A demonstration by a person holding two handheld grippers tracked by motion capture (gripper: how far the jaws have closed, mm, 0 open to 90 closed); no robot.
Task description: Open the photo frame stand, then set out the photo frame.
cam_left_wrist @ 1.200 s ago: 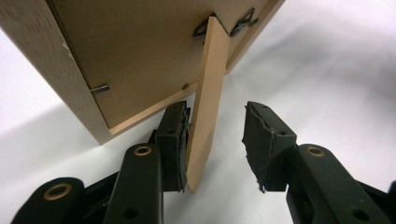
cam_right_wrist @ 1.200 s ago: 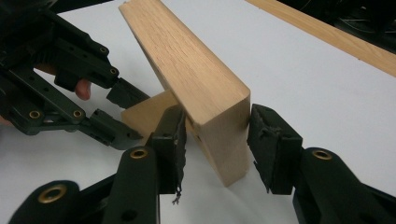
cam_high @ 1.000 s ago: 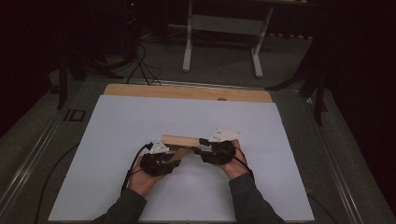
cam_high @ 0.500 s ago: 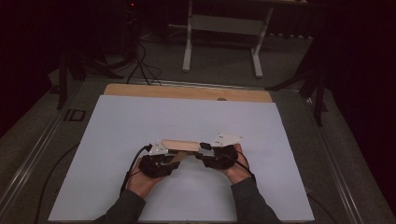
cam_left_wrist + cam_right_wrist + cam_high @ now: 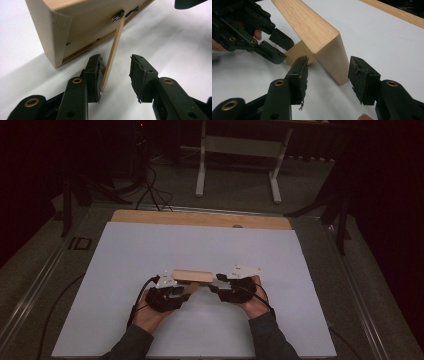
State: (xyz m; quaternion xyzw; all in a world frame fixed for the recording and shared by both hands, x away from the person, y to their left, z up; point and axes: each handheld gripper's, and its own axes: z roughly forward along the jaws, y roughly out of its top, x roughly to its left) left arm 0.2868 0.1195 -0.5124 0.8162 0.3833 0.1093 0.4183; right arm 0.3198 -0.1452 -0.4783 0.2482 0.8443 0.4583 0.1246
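**Frame propped between two open grippers**

The wooden frame (image 5: 192,275) leans on its stand (image 5: 113,51). The left gripper (image 5: 115,72) stands open, one pad touching the stand; the right gripper (image 5: 327,75), jaws just opening, straddles the frame's end untouched. White sheet (image 5: 150,250) covers the table (image 5: 200,218); dark room.

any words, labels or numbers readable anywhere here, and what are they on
None can be read.
Grey three-cornered plate on the left gripper: small dark marks, too small to read.
Grey three-cornered plate on the right gripper: small dark marks, too small to read.
Light wooden block, its thin wooden strut and the white table sheet: no writing.
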